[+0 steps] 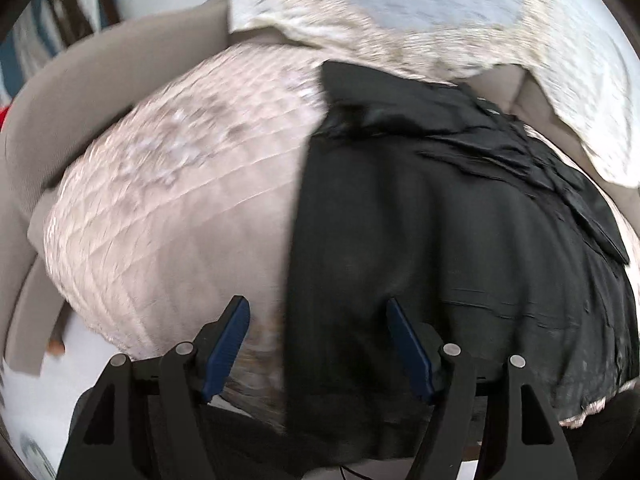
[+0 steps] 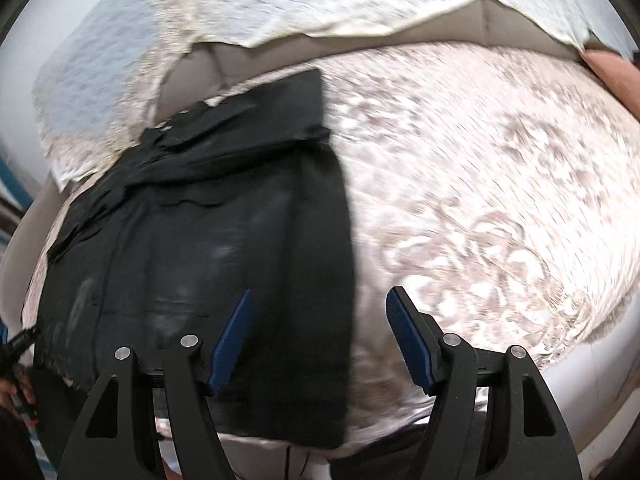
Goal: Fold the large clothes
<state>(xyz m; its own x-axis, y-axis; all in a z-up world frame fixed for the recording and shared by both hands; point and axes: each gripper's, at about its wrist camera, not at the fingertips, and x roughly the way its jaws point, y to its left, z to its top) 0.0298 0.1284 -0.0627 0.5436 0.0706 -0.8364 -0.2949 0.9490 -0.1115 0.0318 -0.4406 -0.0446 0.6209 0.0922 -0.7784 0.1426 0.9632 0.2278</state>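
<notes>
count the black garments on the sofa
1: a black garment lies flat on the patterned cover, right of centre in the left wrist view, left in the right. Others may lie hidden beneath.

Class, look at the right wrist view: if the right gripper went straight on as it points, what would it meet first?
Probably the straight edge of the black garment, lying on the patterned quilt; depth is unclear.

Motion blur softened both views. The garment point(image 1: 440, 240) hid part of the quilt point(image 1: 168, 200) beneath it, and its folded layers were indistinct. A pale cover point(image 2: 280, 0) was cut off at the top edge.
</notes>
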